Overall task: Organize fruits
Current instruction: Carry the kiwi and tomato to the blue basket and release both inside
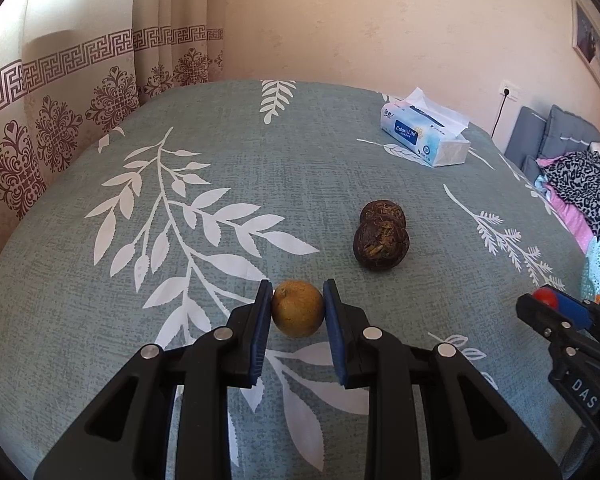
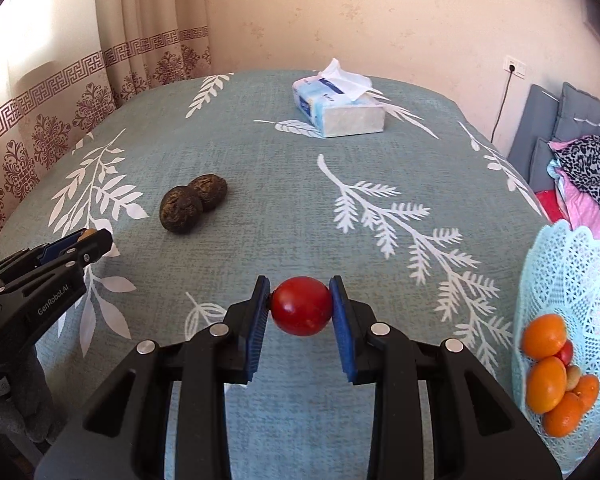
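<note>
My left gripper [image 1: 297, 307] is shut on a small yellow-brown fruit [image 1: 297, 309], just above the leaf-patterned cloth. My right gripper [image 2: 301, 306] is shut on a red round fruit [image 2: 302, 306], held off the cloth. Two dark wrinkled fruits [image 1: 381, 236] lie touching each other on the cloth beyond both grippers; the right wrist view shows these dark fruits [image 2: 191, 202] at its left. A pale blue lace basket [image 2: 568, 276] at the right edge holds several orange fruits [image 2: 547, 380]. Each gripper shows in the other's view: the right gripper [image 1: 548, 300] and the left gripper [image 2: 90, 238].
A tissue pack [image 1: 426, 134] sits at the far right of the table [image 1: 320, 152]. Patterned curtains [image 1: 60, 128] hang at the left, a wall behind. A grey sofa with piled clothes [image 1: 580, 184] stands to the right of the table.
</note>
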The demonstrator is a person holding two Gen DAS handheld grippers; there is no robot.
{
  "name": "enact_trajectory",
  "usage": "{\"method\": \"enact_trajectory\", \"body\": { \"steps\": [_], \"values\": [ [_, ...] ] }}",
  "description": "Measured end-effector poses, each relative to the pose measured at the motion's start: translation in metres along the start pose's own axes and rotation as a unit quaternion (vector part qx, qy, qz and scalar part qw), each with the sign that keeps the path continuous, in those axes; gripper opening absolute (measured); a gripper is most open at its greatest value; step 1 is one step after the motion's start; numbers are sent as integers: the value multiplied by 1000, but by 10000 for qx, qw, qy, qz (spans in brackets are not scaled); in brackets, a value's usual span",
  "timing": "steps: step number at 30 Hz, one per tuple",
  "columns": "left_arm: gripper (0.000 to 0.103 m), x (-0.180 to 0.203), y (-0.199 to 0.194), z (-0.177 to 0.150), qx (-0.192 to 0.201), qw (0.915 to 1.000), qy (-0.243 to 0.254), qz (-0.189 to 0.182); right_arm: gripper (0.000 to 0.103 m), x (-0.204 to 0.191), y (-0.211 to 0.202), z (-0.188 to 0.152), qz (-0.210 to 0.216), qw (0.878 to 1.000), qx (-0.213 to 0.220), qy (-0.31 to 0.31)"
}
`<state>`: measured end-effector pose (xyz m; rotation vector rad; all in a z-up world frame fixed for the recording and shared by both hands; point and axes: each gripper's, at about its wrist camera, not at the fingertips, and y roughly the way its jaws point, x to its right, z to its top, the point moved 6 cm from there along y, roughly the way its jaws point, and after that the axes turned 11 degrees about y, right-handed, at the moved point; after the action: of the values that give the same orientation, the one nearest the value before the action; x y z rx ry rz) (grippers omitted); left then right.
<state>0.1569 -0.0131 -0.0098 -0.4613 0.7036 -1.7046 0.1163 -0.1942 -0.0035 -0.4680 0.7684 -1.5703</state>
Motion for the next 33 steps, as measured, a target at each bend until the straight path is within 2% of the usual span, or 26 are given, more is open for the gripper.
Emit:
{"method": "enact_trajectory", "body": {
  "steps": [10,20,27,31,33],
  "values": [
    [26,6,-3,-1,75,9999,79,-8,31,88,-44,5,-564,9940,359,864],
    [26,8,-5,-2,128,9998,140,29,31,176,-78,-5,-1081,9772,622,1720],
    [26,7,-5,-1,147,9998,90,34,32,214,-91,-11,-1098,9679,676,2156],
    [26,10,-10,-1,160,9997,161,92,46,223,-97,-13,-1015,9658,744,2268],
    [26,15,-16,-2,154,9998,152,-13,46,227,-103,-12,-977,9654,802,2283]
  ]
}}
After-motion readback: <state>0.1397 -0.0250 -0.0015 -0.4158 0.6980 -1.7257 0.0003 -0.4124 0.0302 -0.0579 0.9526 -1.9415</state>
